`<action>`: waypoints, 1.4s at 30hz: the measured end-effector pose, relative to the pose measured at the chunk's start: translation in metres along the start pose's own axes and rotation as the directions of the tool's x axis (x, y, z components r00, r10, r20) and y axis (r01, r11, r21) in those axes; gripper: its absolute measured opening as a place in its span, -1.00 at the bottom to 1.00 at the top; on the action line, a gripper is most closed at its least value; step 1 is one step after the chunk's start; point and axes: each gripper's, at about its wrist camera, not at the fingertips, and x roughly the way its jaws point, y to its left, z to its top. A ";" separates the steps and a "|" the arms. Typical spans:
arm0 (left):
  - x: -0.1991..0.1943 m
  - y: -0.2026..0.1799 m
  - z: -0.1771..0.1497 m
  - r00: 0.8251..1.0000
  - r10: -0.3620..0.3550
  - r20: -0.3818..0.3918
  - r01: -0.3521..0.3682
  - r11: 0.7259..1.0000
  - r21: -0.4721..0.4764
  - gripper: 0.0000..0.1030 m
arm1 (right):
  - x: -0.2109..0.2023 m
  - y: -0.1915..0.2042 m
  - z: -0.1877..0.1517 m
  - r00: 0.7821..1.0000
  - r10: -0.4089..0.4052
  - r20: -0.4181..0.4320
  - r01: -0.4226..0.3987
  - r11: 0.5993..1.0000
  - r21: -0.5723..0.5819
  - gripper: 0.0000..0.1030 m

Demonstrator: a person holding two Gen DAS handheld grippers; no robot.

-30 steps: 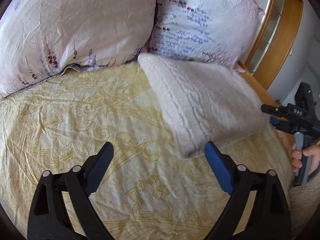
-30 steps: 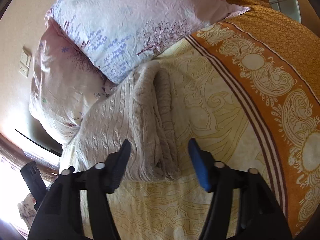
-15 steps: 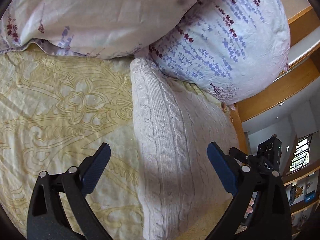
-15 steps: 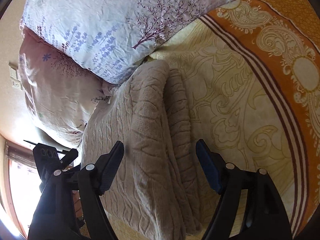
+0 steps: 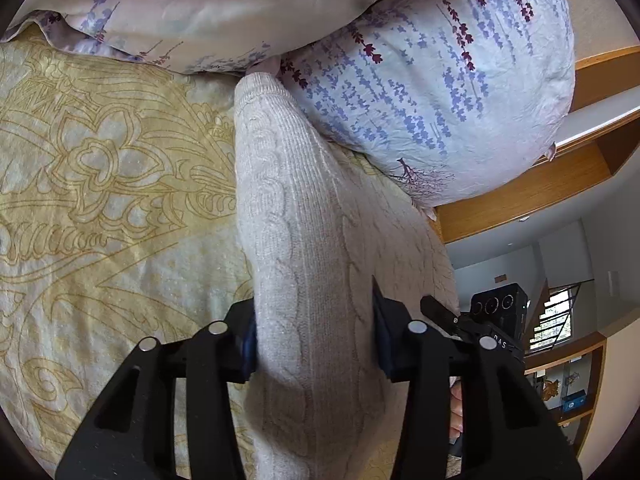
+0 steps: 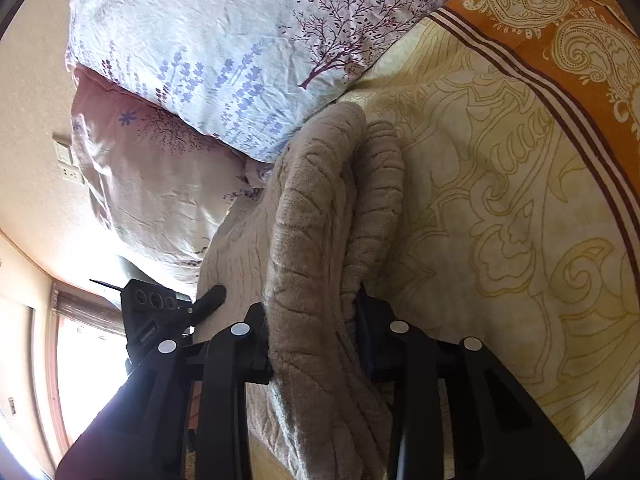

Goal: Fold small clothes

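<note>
Left tongs [image 5: 314,344] just closed, pinching the folded cream cable-knit sweater [image 5: 304,240] | right tongs [image 6: 312,340] likewise clamp its opposite edge | sweater lies on the yellow patterned bedspread [image 5: 100,200], long axis towards the floral pillows [image 5: 440,80]

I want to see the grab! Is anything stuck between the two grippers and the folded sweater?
Nothing is: the left gripper and right gripper have just been closing, and both pinch the sweater directly.

Folded sweater [image 5: 304,240] on the bedspread [image 5: 100,208], far end against two pillows [image 5: 432,80]. Left gripper [image 5: 314,338] and right gripper [image 6: 314,338] at opposite near edges, bedspread beyond.
</note>
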 end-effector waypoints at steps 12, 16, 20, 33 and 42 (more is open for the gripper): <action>-0.134 0.030 -0.026 0.989 -0.002 0.150 -0.010 0.997 0.079 -0.29 | 0.049 0.098 -0.048 0.994 0.099 -0.051 -0.108 0.964 -0.244 -0.44; -0.145 0.060 -0.034 0.983 0.106 0.151 -0.115 0.992 0.048 -0.27 | 0.090 0.106 -0.069 0.996 -0.002 -0.091 -0.024 0.957 -0.289 -0.44; -0.138 0.105 -0.039 0.986 0.096 0.133 -0.090 0.995 -0.053 -0.07 | 0.099 0.102 -0.075 0.993 -0.084 -0.084 0.057 0.957 -0.286 -0.34; -0.165 0.015 -0.072 0.917 0.186 0.353 -0.291 0.918 0.271 0.21 | 0.067 0.117 -0.061 0.991 -0.120 0.053 0.131 0.944 -0.304 -0.53; -0.109 0.022 -0.078 0.911 0.320 0.260 -0.396 0.855 0.334 0.00 | 0.090 0.098 -0.065 0.972 -0.228 0.049 0.233 0.932 -0.277 -0.73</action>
